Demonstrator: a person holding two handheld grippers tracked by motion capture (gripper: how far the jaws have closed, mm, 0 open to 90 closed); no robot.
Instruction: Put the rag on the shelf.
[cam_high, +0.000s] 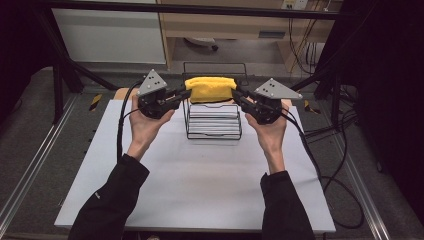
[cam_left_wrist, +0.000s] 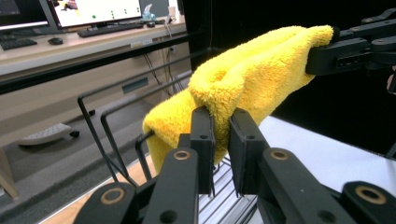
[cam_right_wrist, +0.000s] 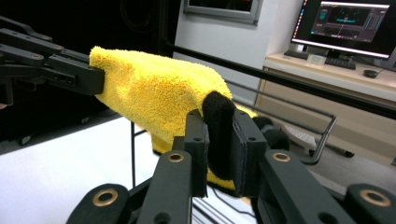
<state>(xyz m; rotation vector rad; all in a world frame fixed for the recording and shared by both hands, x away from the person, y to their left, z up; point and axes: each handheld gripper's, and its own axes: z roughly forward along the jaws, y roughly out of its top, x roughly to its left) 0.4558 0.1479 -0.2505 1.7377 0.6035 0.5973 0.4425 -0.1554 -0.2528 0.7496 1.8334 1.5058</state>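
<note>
The white surface (cam_high: 200, 180) lies in front of me inside a dark frame of black bars, with grey floor on both sides and a pale wooden desk beyond it. In the gripper views, lit monitors stand on desks in the background.

Toward the far edge of the surface stands a black wire rack (cam_high: 214, 120), with pale slats lying low inside it. Over the top of that rack I hold a folded yellow towel (cam_high: 210, 89) stretched level between my two tools, one end in each.

My left hand-held gripper (cam_high: 184, 93) comes in from the left of the rack. In the left gripper view its jaws are pressed onto the near end of the yellow towel (cam_left_wrist: 247, 79), pinching a fold of the fluffy cloth between the pads, and the towel runs away from me to the other tool at the upper right.

My right hand-held gripper (cam_high: 238, 95) comes in from the right. In the right gripper view its jaws are squeezed onto a dark edge of the yellow towel (cam_right_wrist: 154, 93), which bulges up between the pads, while the yellow body stretches off to the left gripper at the far end.

The towel sags slightly along its lower edge and hangs just above the rack's top wires; I cannot tell whether it touches them. My sleeves are black, and black cables trail from both tools down toward the surface.
</note>
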